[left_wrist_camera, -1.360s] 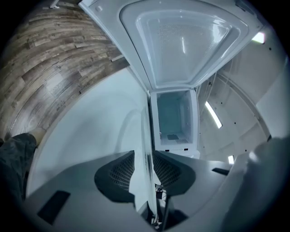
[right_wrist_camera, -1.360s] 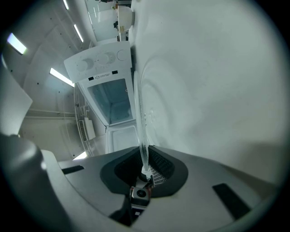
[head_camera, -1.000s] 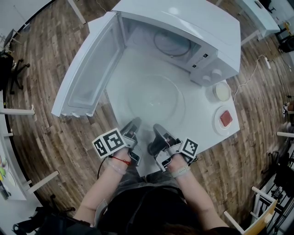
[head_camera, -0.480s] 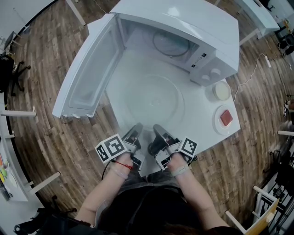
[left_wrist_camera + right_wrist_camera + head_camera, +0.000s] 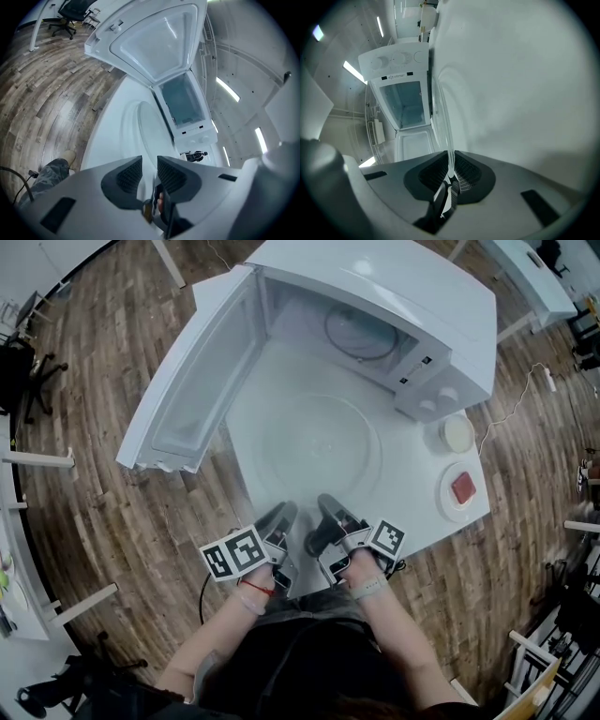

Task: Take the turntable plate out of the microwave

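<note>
The clear glass turntable plate (image 5: 319,448) is out on the white table (image 5: 412,512) in front of the open microwave (image 5: 412,296). My right gripper (image 5: 322,509) is shut on the plate's near rim. In the right gripper view the rim (image 5: 443,122) runs edge-on straight into the closed pads of the right gripper (image 5: 451,166). My left gripper (image 5: 284,514) sits just left of it at the near rim. In the left gripper view its jaws (image 5: 150,168) stand a little apart with nothing between them, and the plate (image 5: 150,126) lies ahead.
The microwave door (image 5: 202,381) hangs open to the left, and a roller ring (image 5: 361,334) lies inside the cavity. A small cream dish (image 5: 457,435) and a saucer with a red piece (image 5: 463,489) stand at the table's right. The table's near edge is under my hands.
My left gripper has drawn back a little toward me. The right gripper keeps its hold on the rim and has hardly moved.
</note>
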`<action>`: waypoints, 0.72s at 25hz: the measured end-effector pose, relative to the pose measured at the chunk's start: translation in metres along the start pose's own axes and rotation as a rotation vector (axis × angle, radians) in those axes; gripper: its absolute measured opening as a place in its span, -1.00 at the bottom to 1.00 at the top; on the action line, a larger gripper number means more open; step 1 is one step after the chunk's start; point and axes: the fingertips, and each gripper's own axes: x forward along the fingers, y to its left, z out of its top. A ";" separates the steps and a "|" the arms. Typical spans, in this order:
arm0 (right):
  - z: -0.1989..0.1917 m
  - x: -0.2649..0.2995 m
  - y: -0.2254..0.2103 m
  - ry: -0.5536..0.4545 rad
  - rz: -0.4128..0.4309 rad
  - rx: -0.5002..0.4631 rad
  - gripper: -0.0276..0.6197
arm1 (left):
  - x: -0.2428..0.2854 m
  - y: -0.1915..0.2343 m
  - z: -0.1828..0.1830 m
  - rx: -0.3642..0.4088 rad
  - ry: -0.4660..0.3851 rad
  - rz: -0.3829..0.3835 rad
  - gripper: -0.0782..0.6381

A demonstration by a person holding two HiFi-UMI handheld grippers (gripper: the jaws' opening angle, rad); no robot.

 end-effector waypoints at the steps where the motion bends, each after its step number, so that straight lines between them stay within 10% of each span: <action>1: 0.000 0.000 0.000 0.000 -0.009 -0.002 -0.76 | -0.001 -0.001 -0.002 0.006 0.001 -0.001 -0.48; 10: -0.001 0.002 -0.003 0.012 -0.071 -0.012 -0.76 | 0.000 -0.015 -0.008 0.355 0.041 0.028 -0.48; 18: 0.000 0.004 -0.005 0.004 -0.117 -0.004 -0.75 | 0.006 -0.027 -0.011 0.511 0.079 0.013 -0.49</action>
